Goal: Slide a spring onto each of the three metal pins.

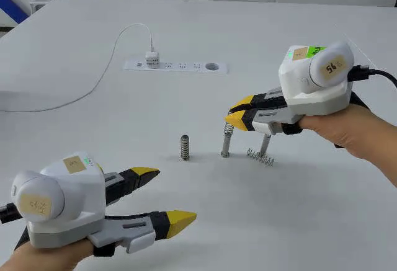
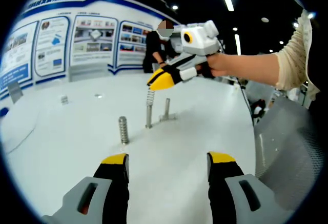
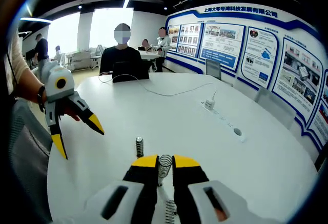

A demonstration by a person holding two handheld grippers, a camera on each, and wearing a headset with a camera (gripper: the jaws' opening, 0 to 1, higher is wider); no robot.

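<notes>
Right gripper pinched a spring at the top of the middle pin — the left pin wore its own. Left gripper hung wide open, empty.

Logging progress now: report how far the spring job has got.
Done: the left pin wears a fitted spring. In hand: the right gripper is shut on a second spring at the top of the middle pin. Left: the third pin is bare, a loose spring lying by its base; the left gripper is open and empty.
</notes>
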